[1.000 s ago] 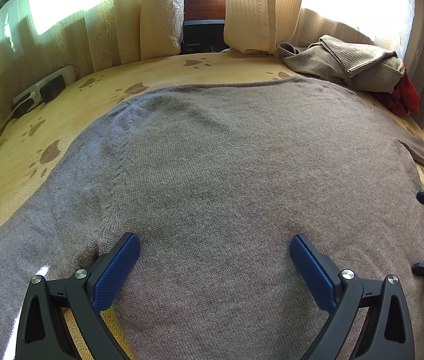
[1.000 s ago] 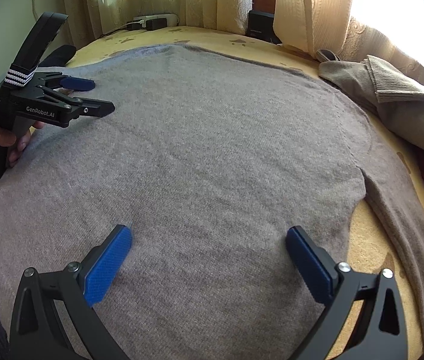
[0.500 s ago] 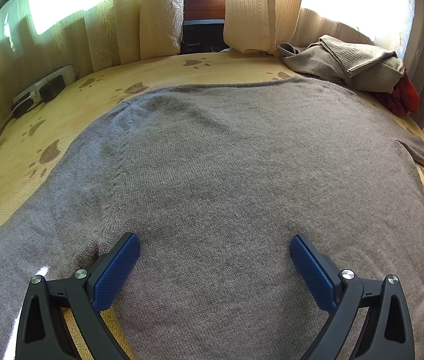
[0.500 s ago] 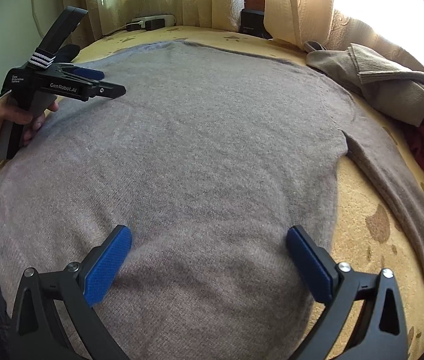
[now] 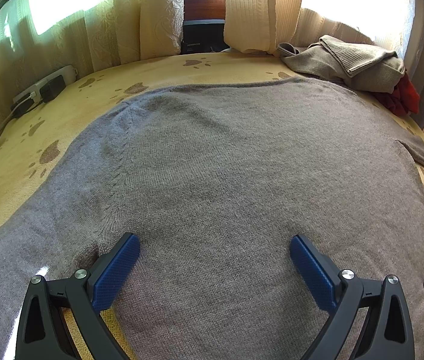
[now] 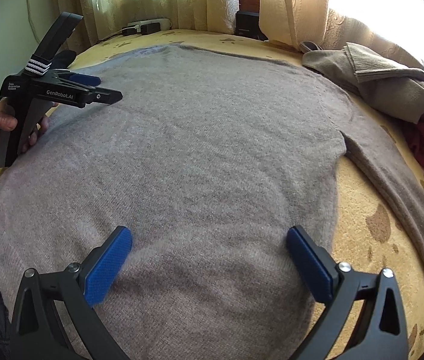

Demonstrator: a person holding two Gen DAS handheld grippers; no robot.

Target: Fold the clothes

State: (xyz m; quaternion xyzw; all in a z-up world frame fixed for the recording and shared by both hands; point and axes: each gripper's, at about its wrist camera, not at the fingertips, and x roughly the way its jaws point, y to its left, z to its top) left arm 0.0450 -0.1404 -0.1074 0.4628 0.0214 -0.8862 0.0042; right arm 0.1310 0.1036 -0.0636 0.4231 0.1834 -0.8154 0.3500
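Left gripper (image 5: 214, 265): jaws spread wide, the two blue pads (image 5: 116, 271) well apart with nothing between them; pose low and level, fingers pointing toward the far edge of the bed. In the right wrist view the same left gripper (image 6: 104, 90) appears side-on near the left edge, its black handle grasped by the person's left hand (image 6: 4, 127), a knitted cuff at the wrist. Right gripper (image 6: 209, 253): jaws likewise spread wide, blue pads (image 6: 105, 265) apart and empty, directed forward and slightly downward.
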